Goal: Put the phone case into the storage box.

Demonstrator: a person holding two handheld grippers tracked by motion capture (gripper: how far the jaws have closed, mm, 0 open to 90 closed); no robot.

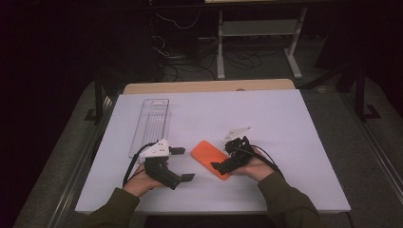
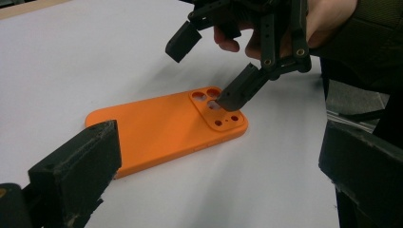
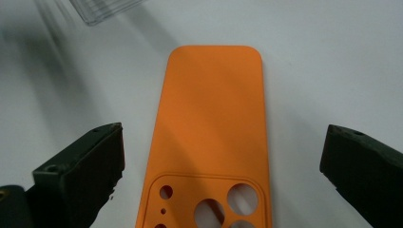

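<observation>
The right gripper [image 1: 227,154], jaws spread wide, hovers over the camera-hole end of the orange phone case [image 1: 212,158], lying flat on the table [image 1: 285,123]. Its long axis runs away between those jaws. The left gripper [image 1: 182,164], also wide, waits beside; the clear tray [image 1: 151,124] lies beyond.

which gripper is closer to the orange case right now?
The right gripper: it hangs open directly over the flat orange phone case at its camera-cutout end. The left gripper sits open off to the case's side.

Phone case [image 1: 211,158] flat on table [image 1: 285,142], between both claws; clear tray [image 1: 151,124] behind left claw [image 1: 183,164].
</observation>
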